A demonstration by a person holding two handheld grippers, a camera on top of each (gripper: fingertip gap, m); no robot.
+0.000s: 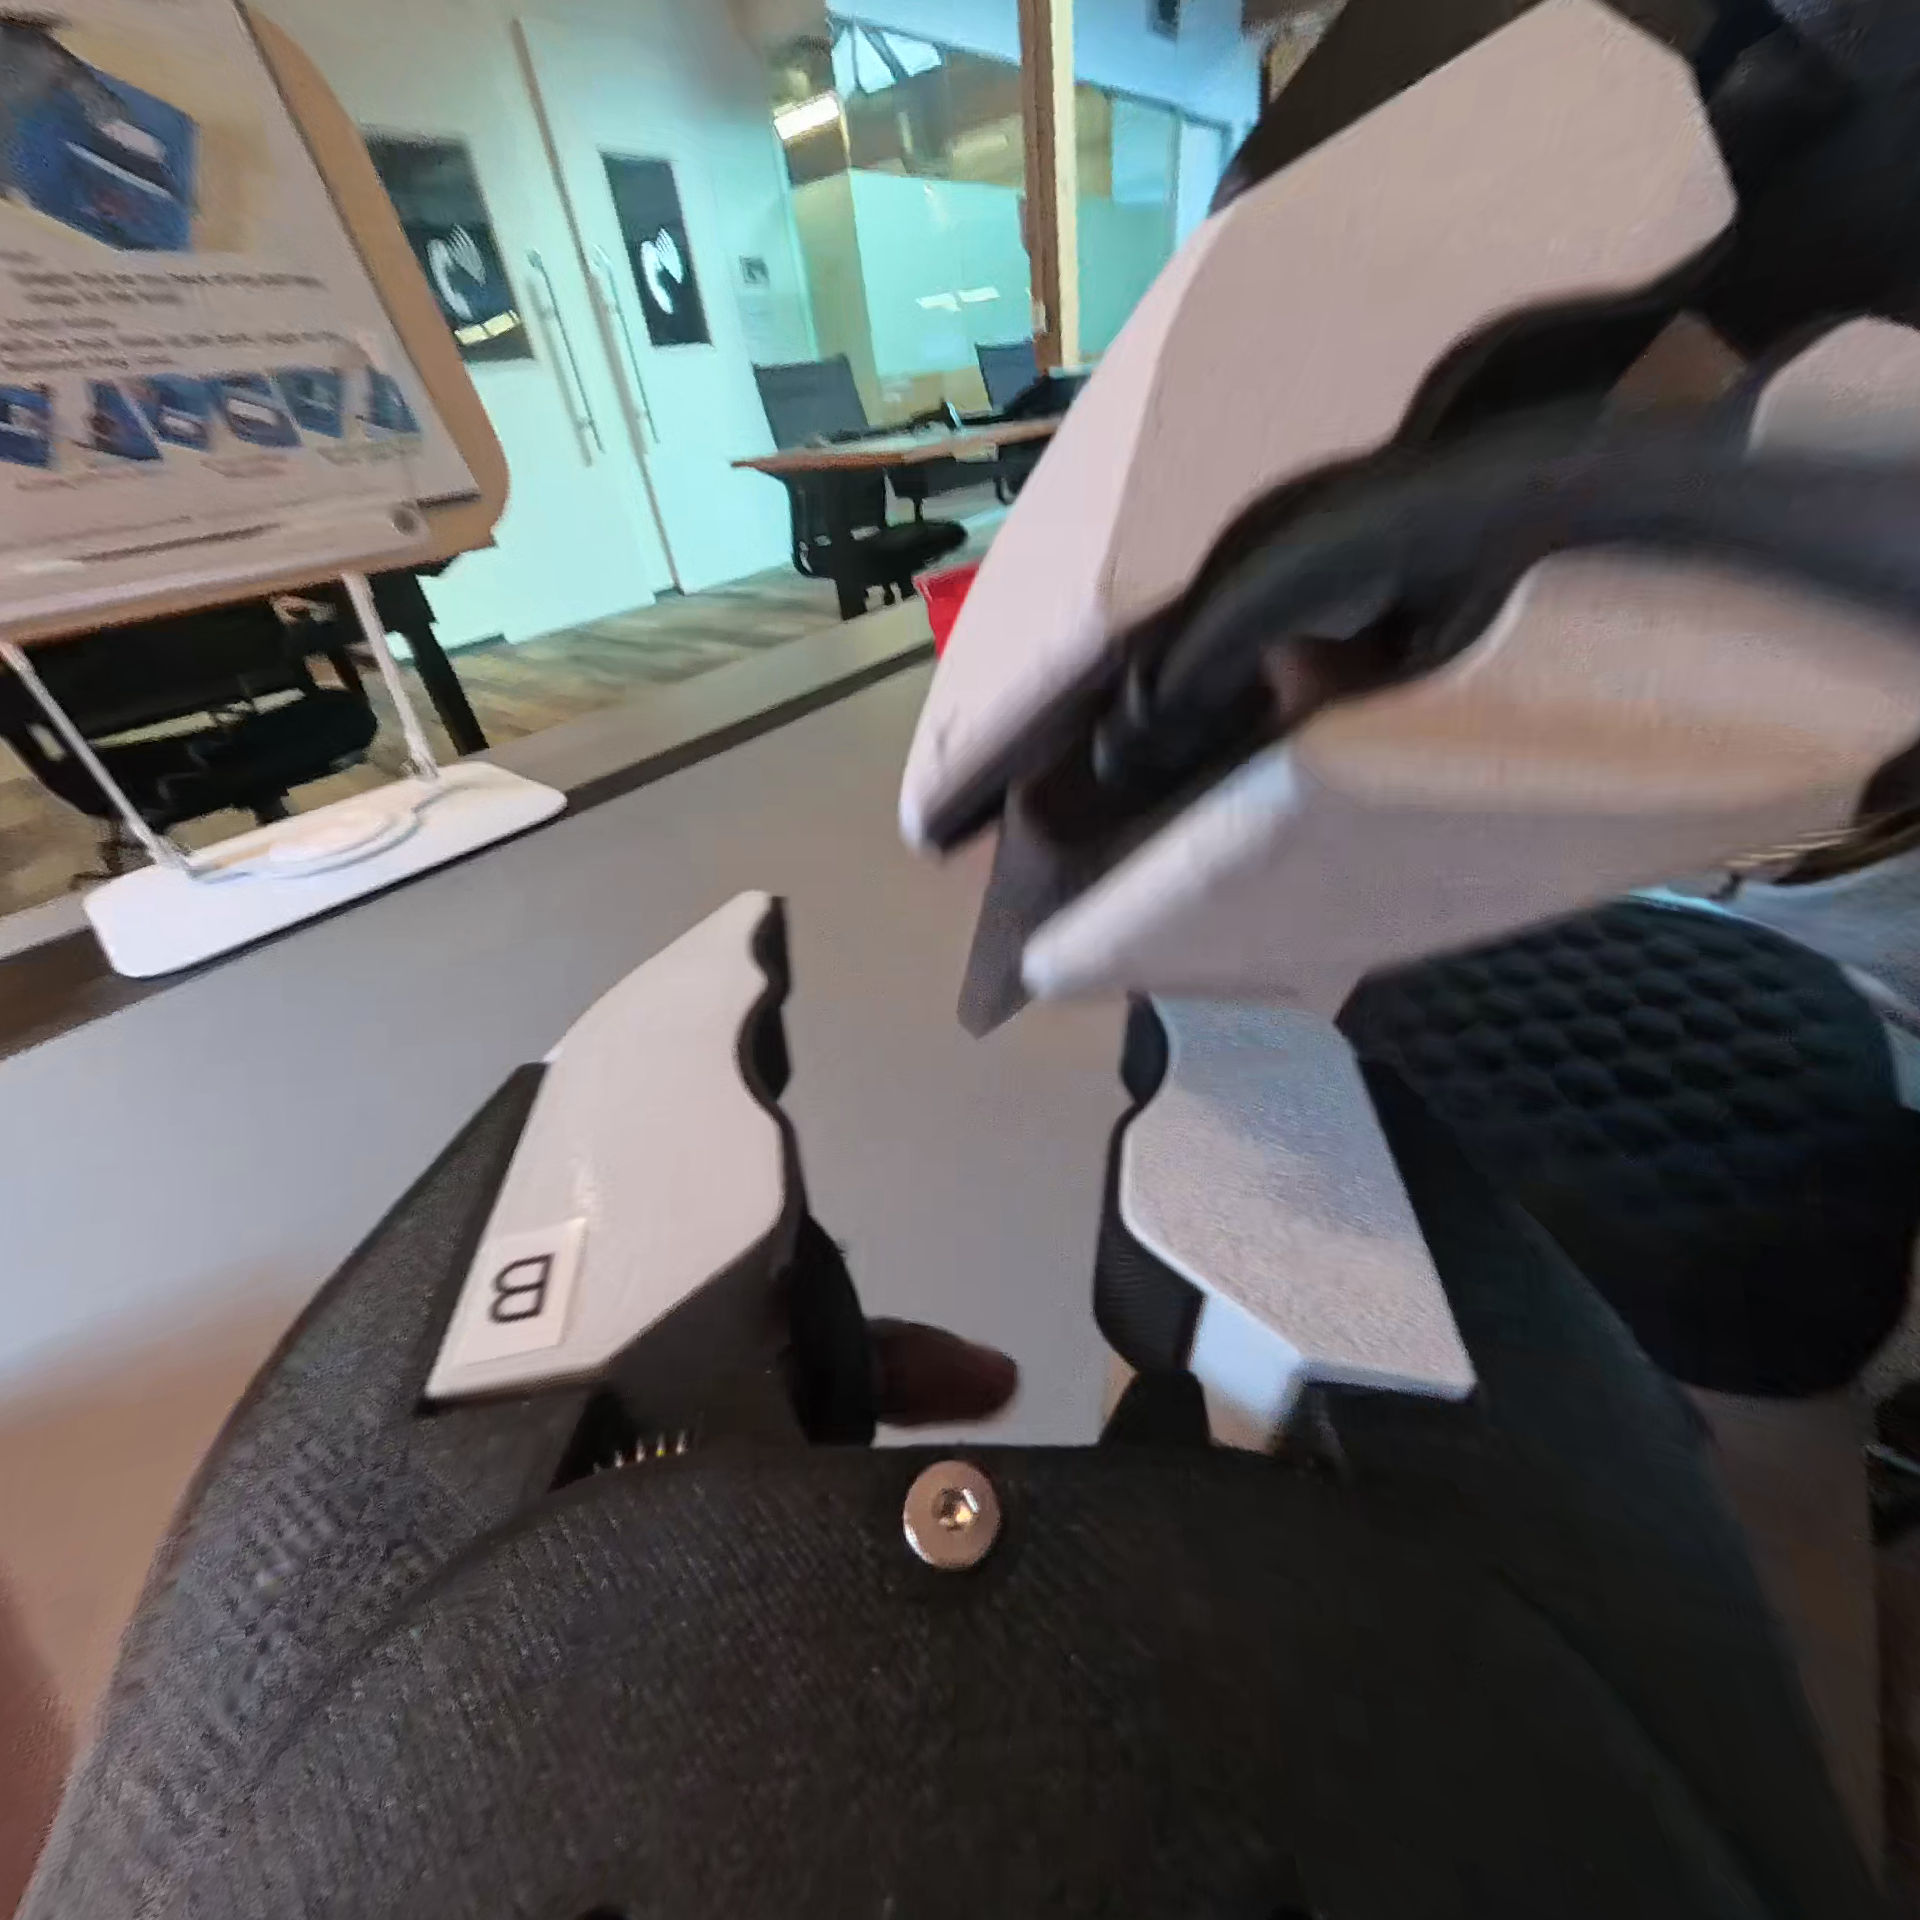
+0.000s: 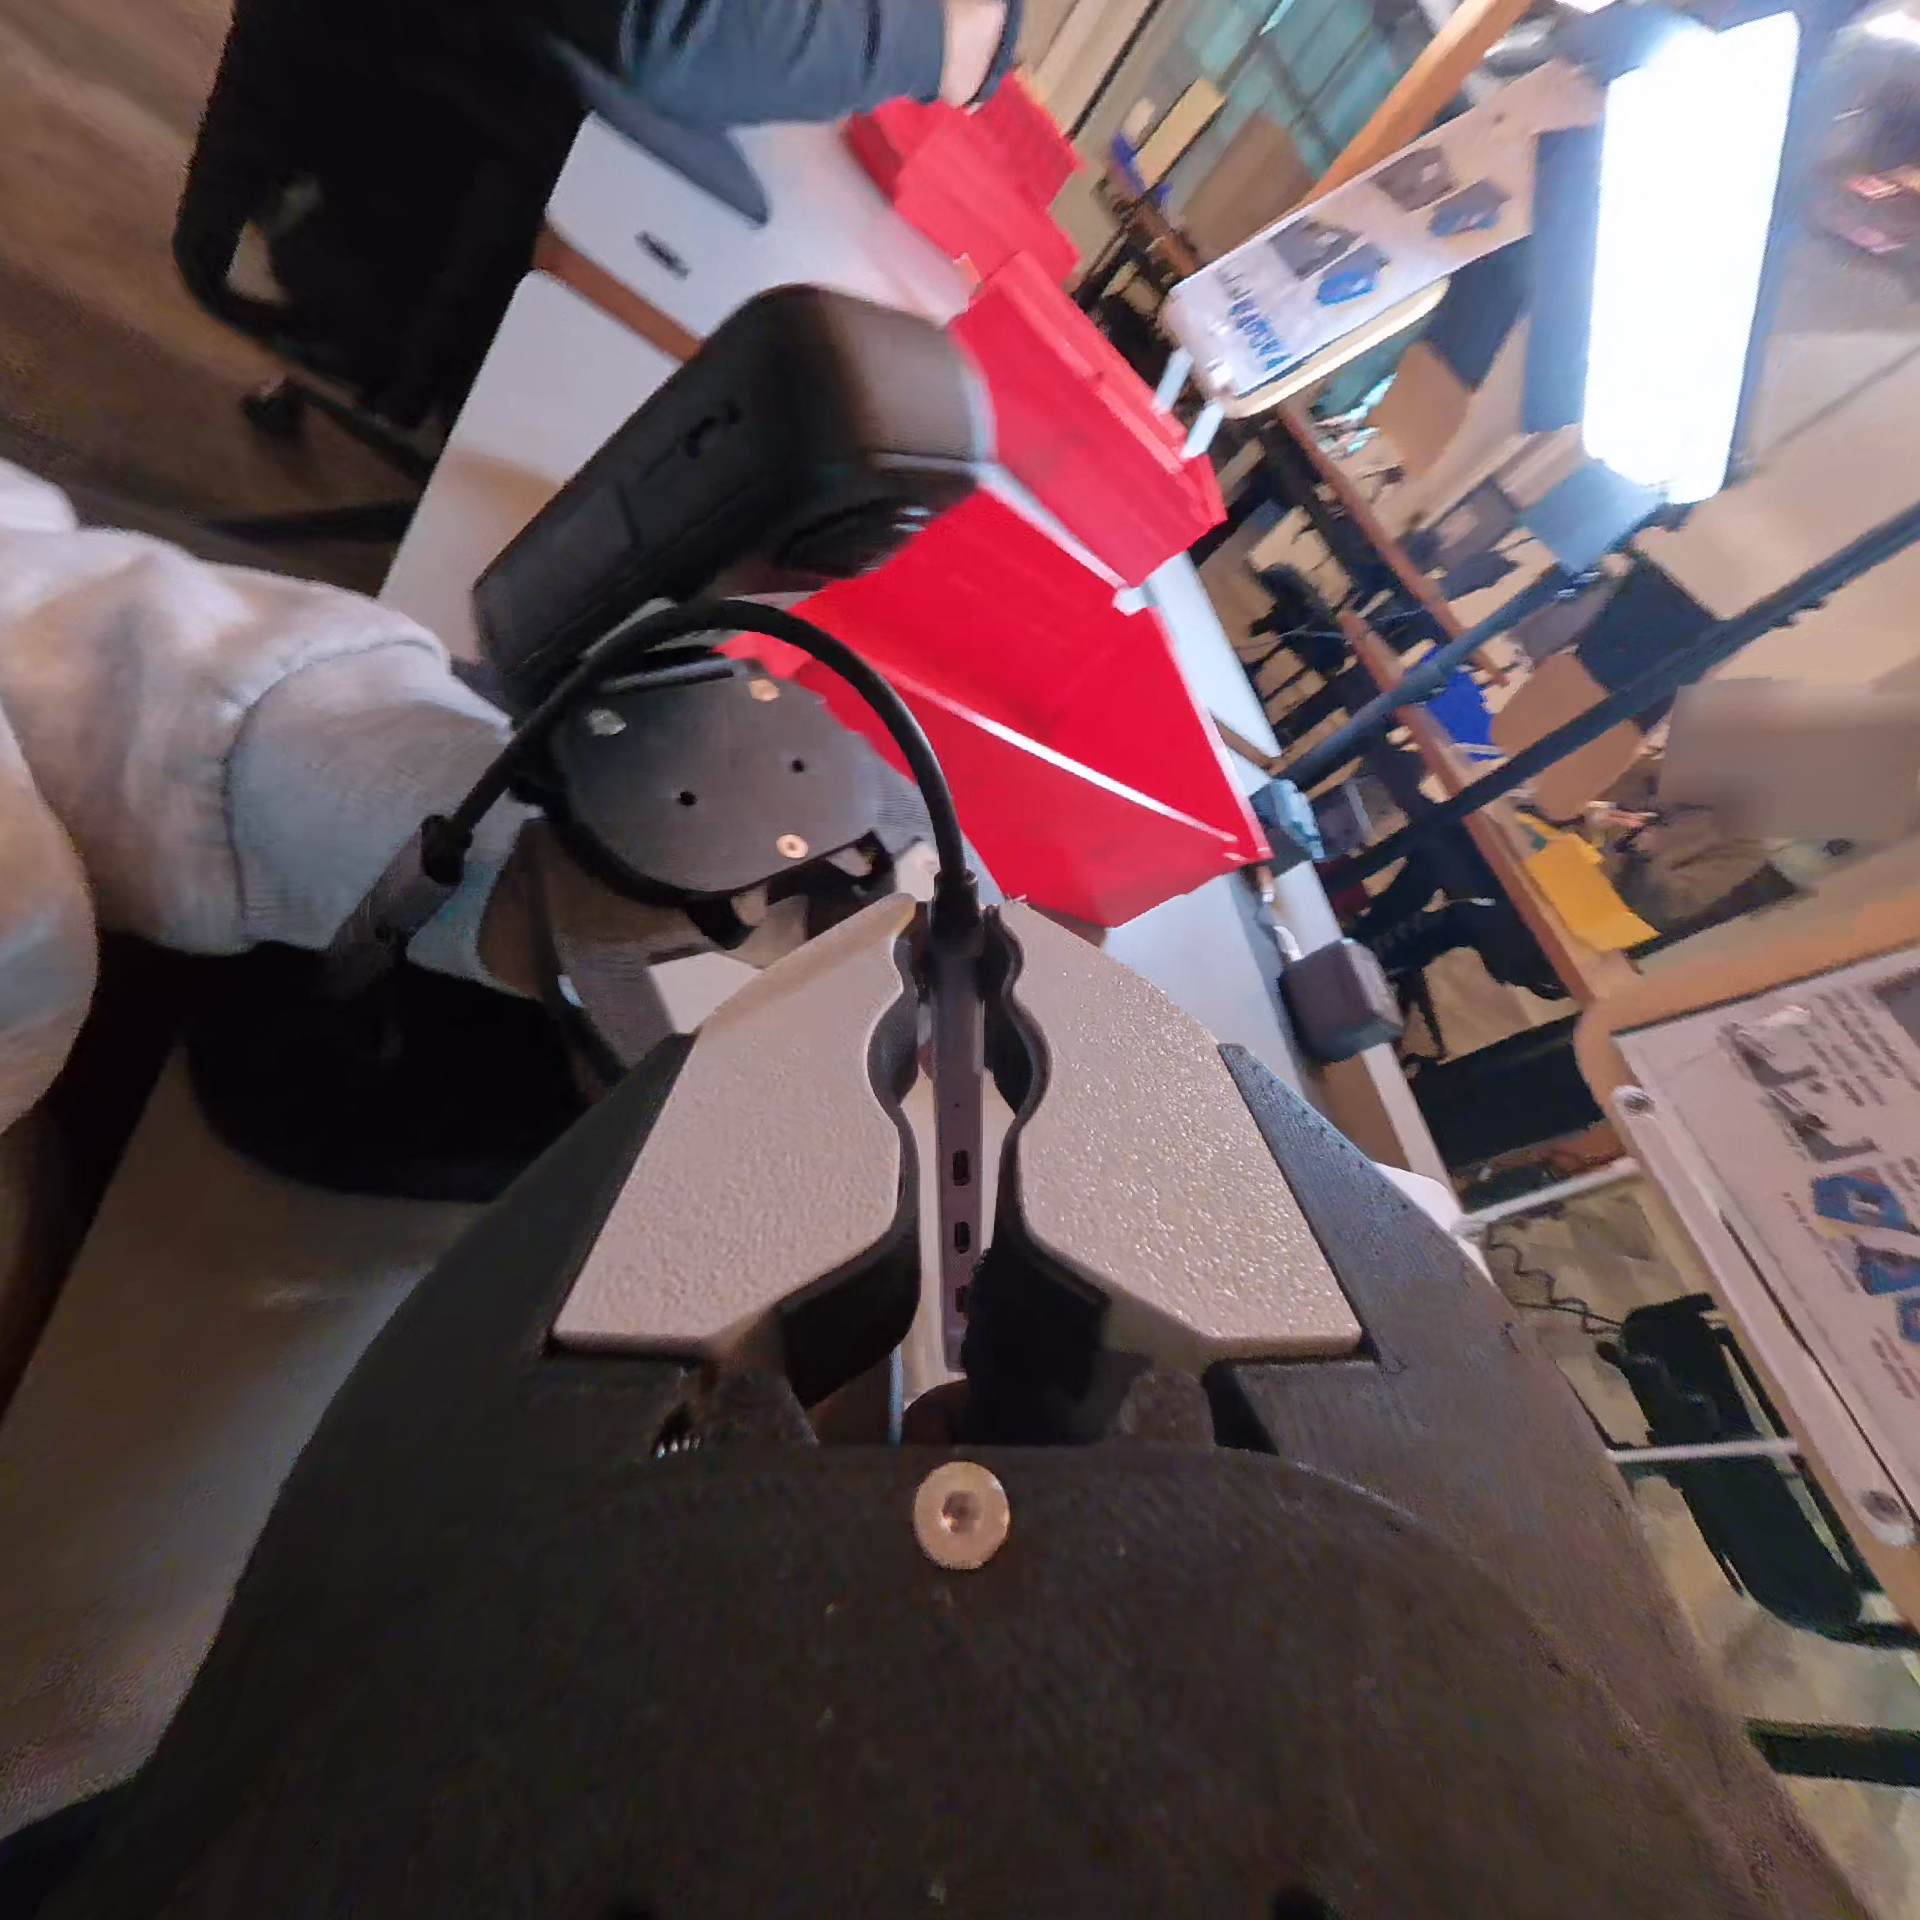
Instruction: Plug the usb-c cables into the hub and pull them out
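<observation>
R claw (image 2: 951, 935) clamped on hub (image 2: 958, 1164).

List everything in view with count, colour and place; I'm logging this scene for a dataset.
Hub: one, grey, slim, edge-on with small ports showing, clamped in the right claw.
Hub cable: one, black, arching from the hub's far end toward the left claw's side.
Table: one, grey top, under both claws.
Instruction board on white stand: one near the table's far edge in the left wrist view; two similar boards in the right wrist view.
Red bins: several, on the table beyond the hub.
Office chairs and desks: several, dark, in the background.
Sleeve: one, light grey, left side of the right wrist view.
Left claw: white fingers, open, empty.
Right claw: white fingers, shut on the hub.
</observation>
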